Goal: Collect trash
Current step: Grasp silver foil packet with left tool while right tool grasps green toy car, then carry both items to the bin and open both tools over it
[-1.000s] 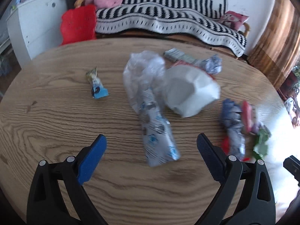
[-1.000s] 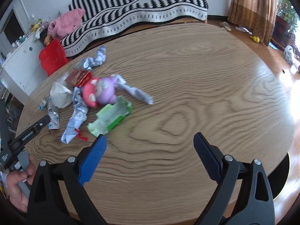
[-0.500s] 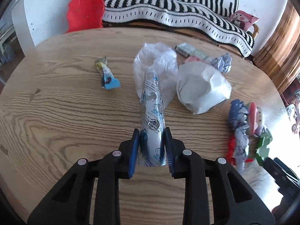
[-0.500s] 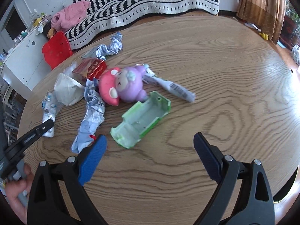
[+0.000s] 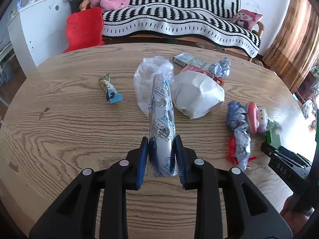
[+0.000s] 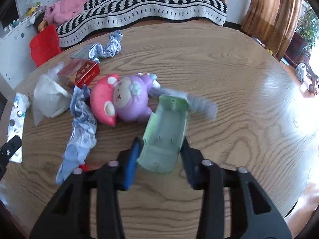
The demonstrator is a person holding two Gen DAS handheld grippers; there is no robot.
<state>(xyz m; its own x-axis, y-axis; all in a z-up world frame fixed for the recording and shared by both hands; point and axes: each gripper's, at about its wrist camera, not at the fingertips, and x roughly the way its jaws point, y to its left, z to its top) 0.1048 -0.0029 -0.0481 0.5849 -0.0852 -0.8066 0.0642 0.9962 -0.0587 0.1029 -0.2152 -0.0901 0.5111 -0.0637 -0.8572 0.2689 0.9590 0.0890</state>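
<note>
My left gripper (image 5: 161,157) is shut on a silver wrapper with blue print (image 5: 161,123), holding its near end over the round wooden table (image 5: 69,139). My right gripper (image 6: 160,155) has closed around a pale green plastic tray (image 6: 165,133); its pads touch the tray's sides. A pink and purple toy figure (image 6: 121,99) lies just beyond the tray. Other trash lies around: a crumpled white paper bag (image 5: 197,97), a clear plastic bag (image 5: 151,73), a crumpled blue-grey wrapper (image 6: 81,127), a red box (image 6: 83,73), silver foil (image 6: 107,47), a small candy wrapper (image 5: 110,91).
A sofa with a black and white striped blanket (image 5: 179,23) stands beyond the table. A red stool (image 5: 84,29) and a white cabinet (image 5: 37,25) are at the far left. A brown curtain (image 6: 273,10) hangs at the right.
My left gripper closed on the silver wrapper and lifted its near end. My right gripper moved forward to the green tray and closed around it.
</note>
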